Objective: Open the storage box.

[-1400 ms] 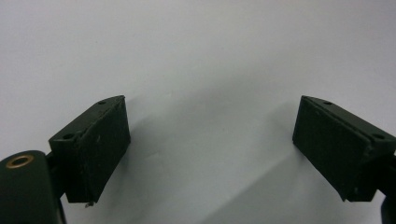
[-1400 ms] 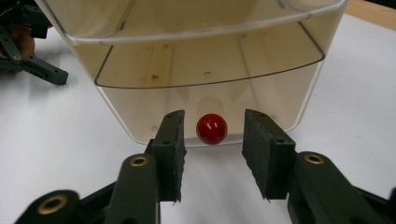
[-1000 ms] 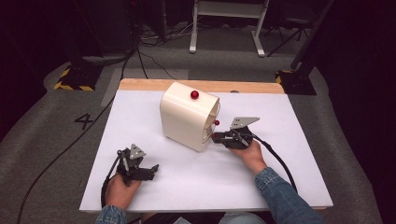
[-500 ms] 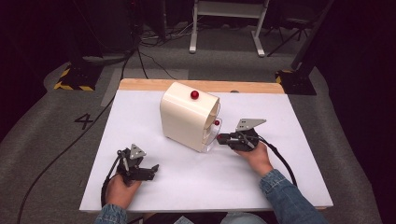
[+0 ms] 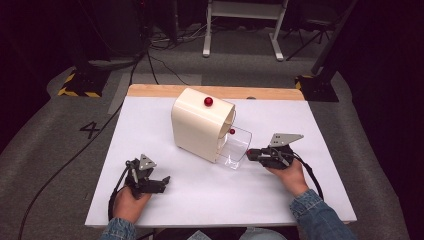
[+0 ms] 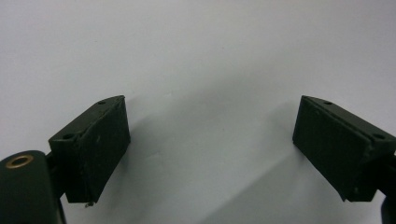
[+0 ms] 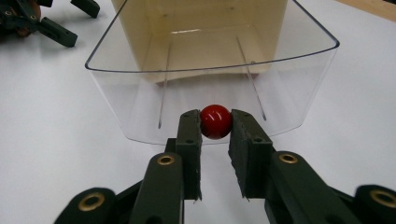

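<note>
On the white surface (image 5: 310,130) a cream box (image 5: 200,125) is seen with its clear drawer (image 5: 235,147) drawn well out toward the right tool (image 5: 251,154), so the opening is judged largely done, with perhaps a little travel left. The drawer's red knob (image 7: 215,121) is clamped between the right tool's (image 7: 215,128) narrowed jaws, while the left tool (image 5: 162,181) is held wide and empty, well apart near the front edge

Denim sleeves (image 5: 315,215), blk jaws, brass screws.
</note>
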### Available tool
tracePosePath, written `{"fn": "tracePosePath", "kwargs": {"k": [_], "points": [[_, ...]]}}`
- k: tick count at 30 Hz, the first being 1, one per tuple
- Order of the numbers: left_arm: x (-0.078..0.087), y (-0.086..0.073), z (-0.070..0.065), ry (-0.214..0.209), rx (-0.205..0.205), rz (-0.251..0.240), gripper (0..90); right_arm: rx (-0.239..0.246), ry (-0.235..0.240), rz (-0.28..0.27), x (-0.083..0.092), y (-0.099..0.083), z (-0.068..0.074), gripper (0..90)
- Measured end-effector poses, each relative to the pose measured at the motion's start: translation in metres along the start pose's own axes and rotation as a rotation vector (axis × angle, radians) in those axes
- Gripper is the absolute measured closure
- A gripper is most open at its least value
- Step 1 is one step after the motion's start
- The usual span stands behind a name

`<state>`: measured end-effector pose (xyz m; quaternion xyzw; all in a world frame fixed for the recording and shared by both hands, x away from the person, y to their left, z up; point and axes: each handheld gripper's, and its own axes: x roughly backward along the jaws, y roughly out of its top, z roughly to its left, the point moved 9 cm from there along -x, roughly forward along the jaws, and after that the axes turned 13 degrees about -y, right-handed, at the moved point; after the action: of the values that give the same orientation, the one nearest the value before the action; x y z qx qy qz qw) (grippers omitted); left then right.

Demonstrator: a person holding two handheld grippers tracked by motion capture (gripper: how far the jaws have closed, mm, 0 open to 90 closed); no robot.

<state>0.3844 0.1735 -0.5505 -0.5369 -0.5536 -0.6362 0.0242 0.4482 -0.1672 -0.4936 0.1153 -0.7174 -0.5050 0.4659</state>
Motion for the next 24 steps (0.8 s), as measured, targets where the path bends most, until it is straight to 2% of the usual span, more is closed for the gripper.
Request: {"fn": "tracePosePath", "kwargs": {"k": [4, 20, 24], "points": [[0.0, 0.0, 0.0, 0.0, -0.001, -0.001, 11.0, -0.002, 0.001, 0.005, 0.003, -0.005, -0.001, 73.8], [0.0, 0.0, 0.0, 0.0, -0.003, 0.0, 11.0, -0.011, 0.003, 0.051, -0.003, -0.026, -0.002, 73.0], [0.0, 0.0, 0.0, 0.0, -0.002, 0.0, 11.0, -0.013, -0.012, 0.078, -0.006, -0.033, -0.005, 67.1]]}}
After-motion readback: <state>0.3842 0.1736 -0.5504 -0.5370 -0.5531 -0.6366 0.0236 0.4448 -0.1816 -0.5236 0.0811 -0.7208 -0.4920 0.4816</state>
